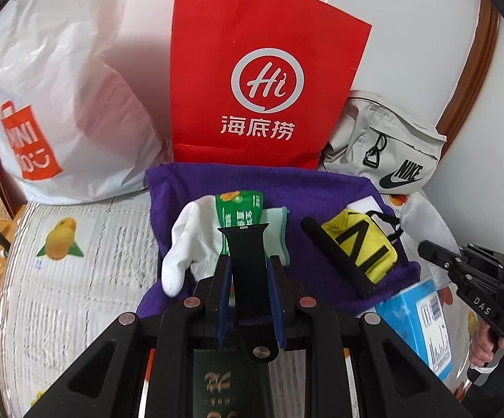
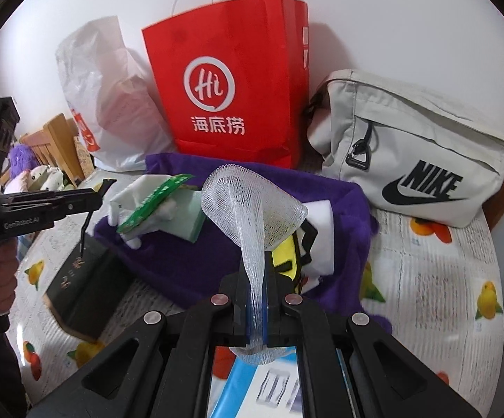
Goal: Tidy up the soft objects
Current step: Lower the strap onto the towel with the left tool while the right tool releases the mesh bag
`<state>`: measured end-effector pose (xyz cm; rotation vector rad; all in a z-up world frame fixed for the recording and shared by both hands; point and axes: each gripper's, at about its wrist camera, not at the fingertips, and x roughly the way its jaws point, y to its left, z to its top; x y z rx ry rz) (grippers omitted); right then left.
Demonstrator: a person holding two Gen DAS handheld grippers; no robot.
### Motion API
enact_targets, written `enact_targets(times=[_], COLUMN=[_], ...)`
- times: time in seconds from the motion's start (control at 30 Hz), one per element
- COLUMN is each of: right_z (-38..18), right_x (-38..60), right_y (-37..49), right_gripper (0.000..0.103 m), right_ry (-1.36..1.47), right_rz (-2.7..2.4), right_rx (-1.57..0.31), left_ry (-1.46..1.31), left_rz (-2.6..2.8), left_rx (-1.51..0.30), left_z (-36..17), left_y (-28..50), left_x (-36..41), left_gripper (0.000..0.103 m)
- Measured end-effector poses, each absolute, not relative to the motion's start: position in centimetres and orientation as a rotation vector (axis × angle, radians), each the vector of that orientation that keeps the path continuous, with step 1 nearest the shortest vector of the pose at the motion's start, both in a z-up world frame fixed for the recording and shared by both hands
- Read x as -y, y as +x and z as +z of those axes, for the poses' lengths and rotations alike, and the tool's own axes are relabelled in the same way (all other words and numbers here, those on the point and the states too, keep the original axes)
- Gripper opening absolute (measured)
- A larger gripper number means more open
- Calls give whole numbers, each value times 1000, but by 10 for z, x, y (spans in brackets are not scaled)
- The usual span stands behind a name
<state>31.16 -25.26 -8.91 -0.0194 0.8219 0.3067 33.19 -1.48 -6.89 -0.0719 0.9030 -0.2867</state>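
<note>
Left gripper [image 1: 248,275] clamped on a black strap [image 1: 246,261] and right gripper [image 2: 255,299] pinching white foam netting [image 2: 252,216] both point toward the red paper bag [image 2: 231,87] standing straight ahead behind the purple towel [image 2: 196,261].

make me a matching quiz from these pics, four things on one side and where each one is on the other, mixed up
Things:
1. black strap
2. white mesh sleeve
3. red paper bag
4. yellow pouch

Places:
A. lying on the purple towel
B. standing against the wall
C. pinched in the right gripper
D. held in the left gripper

Pairs: 1-D, 2-C, 3-B, 4-A
</note>
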Motion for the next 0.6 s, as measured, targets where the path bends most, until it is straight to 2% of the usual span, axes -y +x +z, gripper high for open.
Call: enact_targets(times=[0.6], right_z=[-126], right_x=[246], right_y=[382], right_gripper=[7], right_ry=[-38], right_rz=[331], right_rx=[-955], left_ry=[-98], left_rz=[-331], left_rx=[-1012], left_z=[-110], left_y=[400], left_x=[35], left_gripper=[20])
